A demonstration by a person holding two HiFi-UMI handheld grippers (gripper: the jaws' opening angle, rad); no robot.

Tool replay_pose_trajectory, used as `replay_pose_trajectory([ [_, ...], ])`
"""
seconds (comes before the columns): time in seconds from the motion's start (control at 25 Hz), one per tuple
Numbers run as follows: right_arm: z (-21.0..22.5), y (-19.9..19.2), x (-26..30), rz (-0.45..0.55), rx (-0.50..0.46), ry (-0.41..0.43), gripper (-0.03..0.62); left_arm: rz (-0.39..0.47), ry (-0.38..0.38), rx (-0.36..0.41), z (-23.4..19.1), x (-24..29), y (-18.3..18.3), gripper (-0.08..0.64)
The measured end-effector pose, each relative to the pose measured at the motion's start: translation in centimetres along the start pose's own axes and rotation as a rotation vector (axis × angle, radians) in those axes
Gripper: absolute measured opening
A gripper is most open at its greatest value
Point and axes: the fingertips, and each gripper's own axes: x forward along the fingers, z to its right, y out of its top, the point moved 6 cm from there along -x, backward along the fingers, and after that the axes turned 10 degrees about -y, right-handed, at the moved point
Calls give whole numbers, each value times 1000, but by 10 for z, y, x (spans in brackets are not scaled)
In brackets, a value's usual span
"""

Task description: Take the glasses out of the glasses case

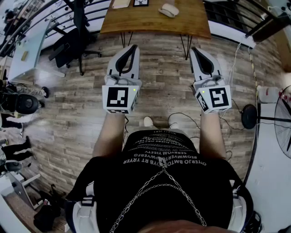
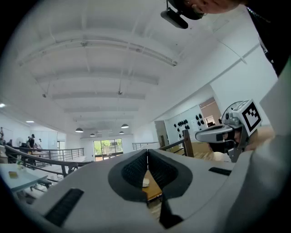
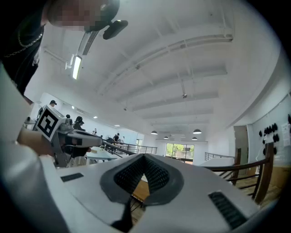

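A white rounded glasses case (image 1: 168, 10) lies shut on the wooden table (image 1: 154, 22) at the top of the head view; no glasses show. I hold both grippers level over the floor, short of the table's near edge. My left gripper (image 1: 132, 47) is shut, tips touching, with nothing between them (image 2: 147, 153). Through the gap under its tips the case (image 2: 145, 182) shows small on the table. My right gripper (image 1: 194, 49) is also shut and empty (image 3: 144, 157). Each gripper sees the other beside it: the right gripper (image 2: 227, 132) and the left gripper (image 3: 68, 136).
A black-framed item (image 1: 140, 2) and a beige sheet (image 1: 121, 3) lie on the table left of the case. A black office chair (image 1: 72, 43) and a glass desk (image 1: 27, 50) stand at left, a fan (image 1: 284, 123) and floor cables (image 1: 182, 119) at right.
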Motion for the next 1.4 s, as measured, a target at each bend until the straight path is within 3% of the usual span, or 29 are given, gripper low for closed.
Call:
replay_pose_trajectory([
  [0.68, -43, -14, 2, -72, -21, -36, 15, -21, -18, -44, -54, -37, -36, 28],
  [1.16, -8, -21, 25, -79, 5, -41, 17, -39, -63, -57, -56, 15, -40, 28],
  [1.4, 29, -37, 54, -90, 11, -29, 17, -37, -74, -54, -53, 65, -41, 28],
])
